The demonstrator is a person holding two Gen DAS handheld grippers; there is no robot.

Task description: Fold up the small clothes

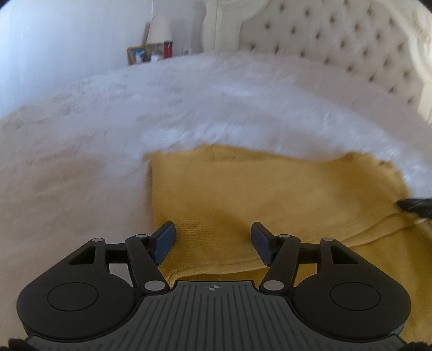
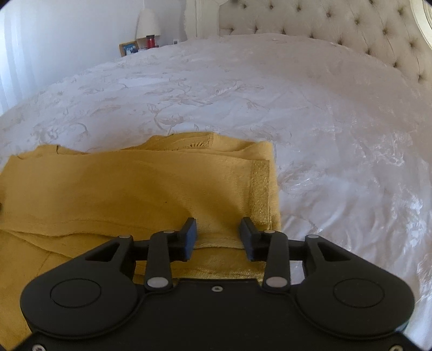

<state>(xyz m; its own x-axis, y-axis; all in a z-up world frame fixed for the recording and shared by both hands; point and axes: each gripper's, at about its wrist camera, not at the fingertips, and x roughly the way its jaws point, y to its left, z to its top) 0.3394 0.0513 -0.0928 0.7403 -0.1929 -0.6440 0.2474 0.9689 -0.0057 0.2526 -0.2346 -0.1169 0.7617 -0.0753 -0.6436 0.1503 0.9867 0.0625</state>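
A: Garment (image 2: 135, 189) first: yellow knit, lying flat on the bed (image 2: 324, 121), already doubled over so several layers stack along its near edge. Its long axis runs left to right across both views.

B: Where do the claws sit against it?

A: The right claw (image 2: 218, 237) hangs over the right end, right by the ribbed hem (image 2: 260, 189), with the layered near edge passing just under its fingertips. Its jaws stand apart and the pads press on nothing. The left claw (image 1: 213, 243) hovers over the left part of the cloth, near the left side edge, jaws also apart and empty.

B: So which one is better placed for the next fold?

A: I'd judge the right one, since an edge lies directly between its fingers. The left has only flat fabric under it and would need to reach an edge. The left view is blurred, so fine detail there is uncertain.

B: Any containers?

A: None that I can make out. Only a nightstand with a lamp (image 2: 147, 21) and a frame (image 2: 128, 48) beyond the bed.
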